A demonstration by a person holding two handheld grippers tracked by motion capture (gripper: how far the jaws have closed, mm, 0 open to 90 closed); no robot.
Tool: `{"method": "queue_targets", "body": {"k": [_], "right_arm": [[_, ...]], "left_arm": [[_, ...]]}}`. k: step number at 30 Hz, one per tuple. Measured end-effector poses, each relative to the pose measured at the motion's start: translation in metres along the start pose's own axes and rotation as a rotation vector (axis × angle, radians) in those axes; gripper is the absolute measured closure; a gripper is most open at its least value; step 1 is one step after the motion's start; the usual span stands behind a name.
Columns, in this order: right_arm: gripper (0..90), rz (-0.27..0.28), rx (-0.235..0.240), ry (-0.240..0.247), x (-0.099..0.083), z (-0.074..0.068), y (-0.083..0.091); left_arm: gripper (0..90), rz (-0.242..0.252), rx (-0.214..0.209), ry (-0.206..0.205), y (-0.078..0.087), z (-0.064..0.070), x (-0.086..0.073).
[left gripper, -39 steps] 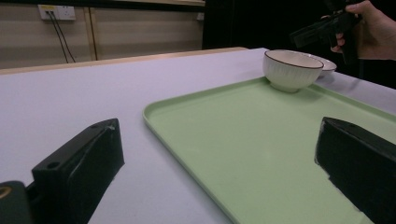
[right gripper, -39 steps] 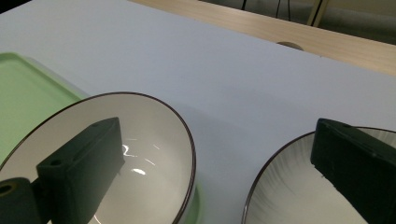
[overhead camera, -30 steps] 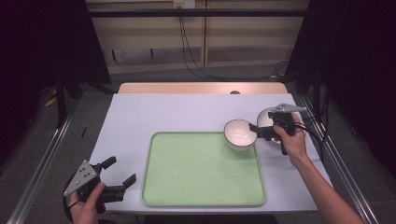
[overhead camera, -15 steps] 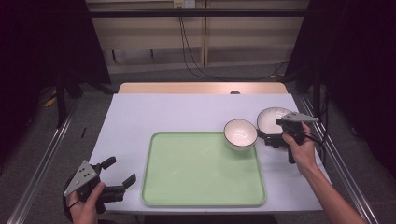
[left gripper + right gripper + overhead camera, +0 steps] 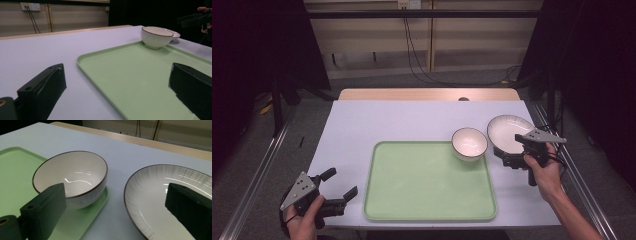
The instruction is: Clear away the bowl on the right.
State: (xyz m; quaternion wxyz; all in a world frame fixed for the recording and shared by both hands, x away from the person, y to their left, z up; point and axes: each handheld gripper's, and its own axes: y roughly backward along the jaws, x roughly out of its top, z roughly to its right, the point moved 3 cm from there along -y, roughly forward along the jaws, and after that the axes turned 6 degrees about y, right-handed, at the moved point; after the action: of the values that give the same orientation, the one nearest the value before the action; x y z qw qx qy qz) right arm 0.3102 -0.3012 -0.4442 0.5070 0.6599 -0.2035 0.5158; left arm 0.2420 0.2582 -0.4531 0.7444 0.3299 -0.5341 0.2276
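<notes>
A white bowl with a dark rim stands on the back right corner of the green tray. Just right of it, a white plate with grey streaks lies on the table. My right gripper hovers open at the plate's near edge, jaws pointing left toward the bowl and holding nothing. In the right gripper view the bowl is behind the left jaw and the plate under the right jaw. My left gripper rests open at the table's near left corner, beside the tray.
The light table stretches bare behind and left of the tray. A wooden strip lines its far edge. Metal rails run along both sides. Cables hang on the back wall.
My right gripper has drawn back from the bowl, toward the near right, and more of the plate shows. The bowl stays in place. The left gripper has not moved.
</notes>
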Motion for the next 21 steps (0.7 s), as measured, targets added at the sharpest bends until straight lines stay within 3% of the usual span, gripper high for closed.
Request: {"method": "queue_targets", "body": {"k": [6, 21], "right_arm": [[2.4, 0.011, 0.003, 0.015, -0.004, -0.008, 0.011], [2.2, 0.033, 0.043, -0.017, -0.017, -0.023, 0.045]], "left_arm": [[1.2, 0.004, -0.002, -0.002, 0.000, 0.000, 0.001], [1.2, 0.006, -0.008, 0.003, -0.001, 0.001, 0.001]]}}
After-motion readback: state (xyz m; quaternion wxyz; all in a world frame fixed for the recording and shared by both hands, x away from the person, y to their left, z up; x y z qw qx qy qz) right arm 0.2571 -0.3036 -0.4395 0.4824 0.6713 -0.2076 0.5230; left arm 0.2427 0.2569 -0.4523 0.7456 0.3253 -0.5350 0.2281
